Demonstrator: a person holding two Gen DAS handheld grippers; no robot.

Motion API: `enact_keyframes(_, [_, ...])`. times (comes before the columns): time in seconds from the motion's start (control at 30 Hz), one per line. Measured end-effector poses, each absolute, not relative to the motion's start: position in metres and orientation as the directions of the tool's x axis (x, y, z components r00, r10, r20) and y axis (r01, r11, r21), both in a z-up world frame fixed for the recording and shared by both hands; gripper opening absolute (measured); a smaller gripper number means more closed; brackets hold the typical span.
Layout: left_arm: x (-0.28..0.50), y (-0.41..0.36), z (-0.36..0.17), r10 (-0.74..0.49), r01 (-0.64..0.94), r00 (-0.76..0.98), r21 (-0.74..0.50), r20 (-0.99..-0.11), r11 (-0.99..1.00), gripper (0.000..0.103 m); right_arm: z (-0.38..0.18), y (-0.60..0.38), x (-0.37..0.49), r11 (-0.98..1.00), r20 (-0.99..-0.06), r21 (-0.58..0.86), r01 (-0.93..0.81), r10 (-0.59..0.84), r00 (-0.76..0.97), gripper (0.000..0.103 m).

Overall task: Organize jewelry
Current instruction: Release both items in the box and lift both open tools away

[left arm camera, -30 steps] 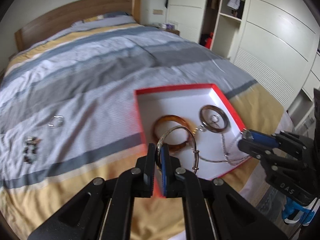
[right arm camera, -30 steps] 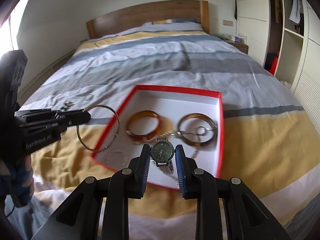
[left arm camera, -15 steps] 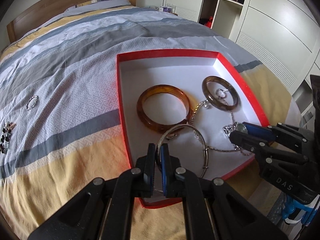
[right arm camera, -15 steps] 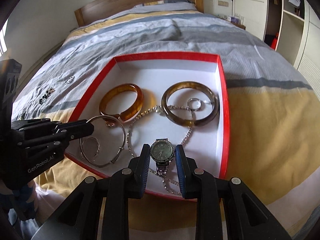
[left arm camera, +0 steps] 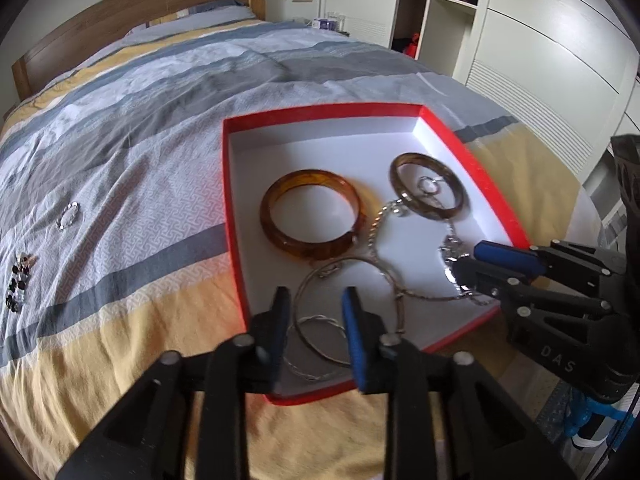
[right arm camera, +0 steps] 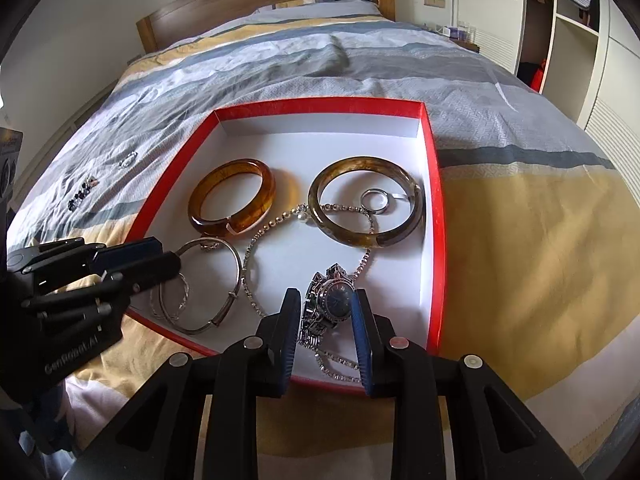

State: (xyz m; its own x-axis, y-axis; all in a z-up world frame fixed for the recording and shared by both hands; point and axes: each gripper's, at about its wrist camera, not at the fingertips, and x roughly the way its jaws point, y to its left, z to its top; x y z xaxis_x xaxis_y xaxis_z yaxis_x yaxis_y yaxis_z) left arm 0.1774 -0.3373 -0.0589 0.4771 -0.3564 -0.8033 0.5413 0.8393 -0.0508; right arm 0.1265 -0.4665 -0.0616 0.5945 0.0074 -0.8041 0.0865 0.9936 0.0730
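On striped bed (left arm camera: 160, 128) | left hand-held gripper (left arm camera: 316, 312) just parted | right (right arm camera: 327, 312) clasps watch (right arm camera: 334, 304)

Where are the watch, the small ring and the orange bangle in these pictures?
watch (right arm camera: 338, 304), right wrist view, on its dark dial.
small ring (right arm camera: 375, 201), right wrist view, on its silver band.
orange bangle (left arm camera: 311, 246), left wrist view, on its near rim.

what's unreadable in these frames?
- Small dark pieces on the bedspread: left wrist view, too small to identify.
- Watch strap: right wrist view, hidden behind the right tool.
- Thin silver bangle, near side: left wrist view, covered by the left tool, whose jaws have just been opening around it.
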Motion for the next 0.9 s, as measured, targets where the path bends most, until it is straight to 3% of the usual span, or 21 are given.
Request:
enact_keyframes(0.63, [0.126, -0.295, 0.000, -0.346, 0.491, 0.557, -0.037, -0.755, 0.870, 0.037, -0.017, -0.454, 0.074, 0.987, -0.768, 0.090, 0.131, -0.015, 0.641, 0.028])
enact_keyframes(0.77, [0.108, -0.268, 0.007, -0.325, 0.460, 0.572, -0.033, -0.753, 0.887, 0.039, -0.004, -0.427, 0.061, 0.992, -0.767, 0.077, 0.100, -0.005, 0.642, 0.040])
enact_keyframes(0.9, [0.088, -0.227, 0.007, -0.282, 0.400, 0.574, -0.037, -0.769, 0.916, 0.042, 0.001, -0.394, 0.049, 0.997, -0.770, 0.053, 0.059, 0.004, 0.639, 0.046])
